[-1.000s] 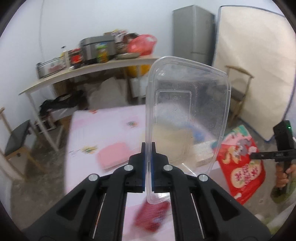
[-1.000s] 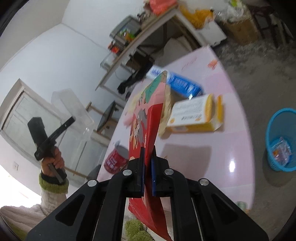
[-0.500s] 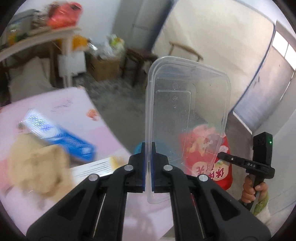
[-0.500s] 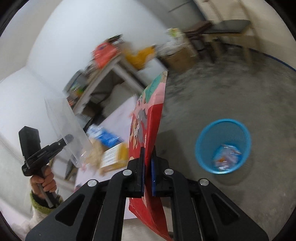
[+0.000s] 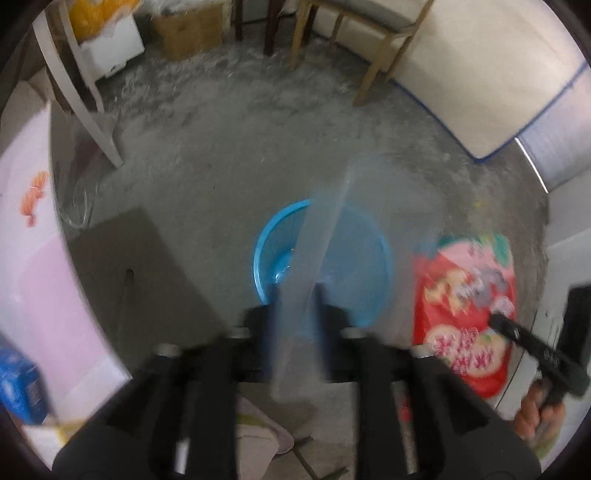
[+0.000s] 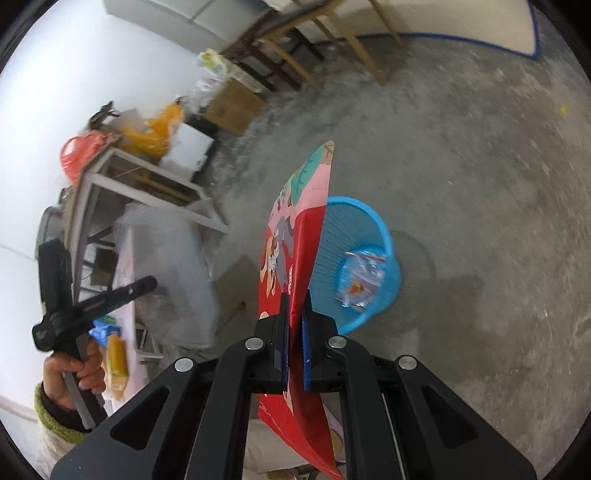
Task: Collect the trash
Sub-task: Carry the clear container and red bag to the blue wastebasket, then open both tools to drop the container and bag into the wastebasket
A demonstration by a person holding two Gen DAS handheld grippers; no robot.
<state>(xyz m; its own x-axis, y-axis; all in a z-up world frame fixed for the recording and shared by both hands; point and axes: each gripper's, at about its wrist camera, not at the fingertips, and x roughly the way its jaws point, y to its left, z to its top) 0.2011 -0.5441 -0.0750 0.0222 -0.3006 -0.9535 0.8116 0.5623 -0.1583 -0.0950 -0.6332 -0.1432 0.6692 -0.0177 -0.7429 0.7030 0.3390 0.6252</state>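
Note:
A blue basket [image 5: 264, 236] stands on the concrete floor, straight below my left gripper [image 5: 295, 295]. Its jaws are opening, and the clear plastic lid [image 5: 319, 236] hangs blurred and tilted between them, free of the pads. In the right wrist view my right gripper [image 6: 295, 306] is shut on a red snack bag [image 6: 295, 251], held upright just left of the basket [image 6: 386, 240]. A clear wrapper [image 6: 360, 277] lies inside the basket. The left wrist view shows the bag [image 5: 465, 306] to the basket's right.
The pink table [image 5: 29, 258] lies at the left, with a blue box [image 5: 18, 387] on it. Wooden chair legs [image 5: 369, 74], a cardboard box [image 5: 181, 29] and a leaning mattress [image 5: 480, 74] stand beyond the basket. A white table leg [image 5: 92, 122] is close by.
Both grippers swung away from the table and tipped down over the floor basket. The left jaws, shut on the lid before, have parted. The right still grips the bag.

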